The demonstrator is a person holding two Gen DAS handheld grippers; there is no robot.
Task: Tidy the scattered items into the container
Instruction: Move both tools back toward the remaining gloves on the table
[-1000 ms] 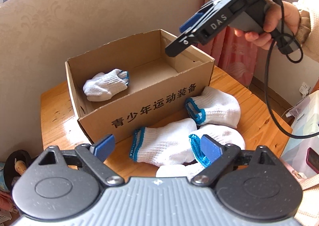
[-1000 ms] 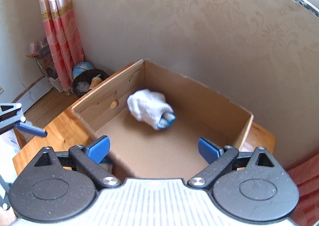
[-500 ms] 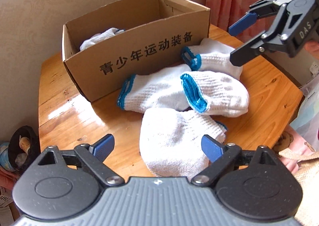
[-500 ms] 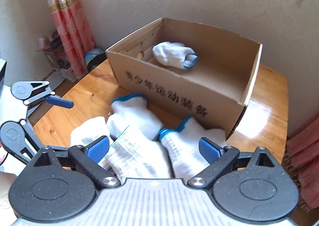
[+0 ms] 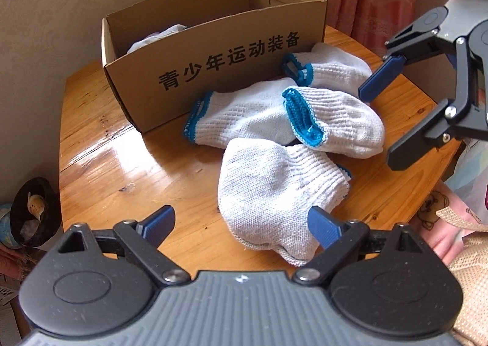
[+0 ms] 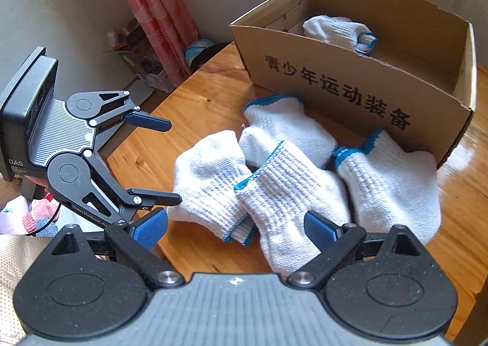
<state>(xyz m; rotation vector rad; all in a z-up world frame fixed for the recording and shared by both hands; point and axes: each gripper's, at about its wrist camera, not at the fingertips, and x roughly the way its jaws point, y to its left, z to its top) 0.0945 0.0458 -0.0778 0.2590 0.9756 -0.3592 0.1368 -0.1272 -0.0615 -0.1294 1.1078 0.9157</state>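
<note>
Several white knit gloves with blue cuffs lie in a pile on the wooden table in front of a cardboard box (image 5: 213, 50). One glove (image 6: 338, 30) lies inside the box (image 6: 360, 83). My left gripper (image 5: 241, 225) is open, low over the nearest glove (image 5: 271, 190), which lies between its fingers. My right gripper (image 6: 236, 228) is open and empty, just above a glove (image 6: 292, 190) in the middle of the pile. Each gripper shows in the other's view: the right gripper (image 5: 387, 126) and the left gripper (image 6: 164, 160).
The round wooden table (image 5: 100, 160) stands against a beige wall. Pink curtains (image 6: 158, 13) hang at one side. A dark bowl-like thing (image 5: 33, 211) and clutter sit on the floor beside the table. The table edge runs close under both grippers.
Both grippers have dropped from above the box to just over the glove pile. They stay open, and the gloves have not moved.
</note>
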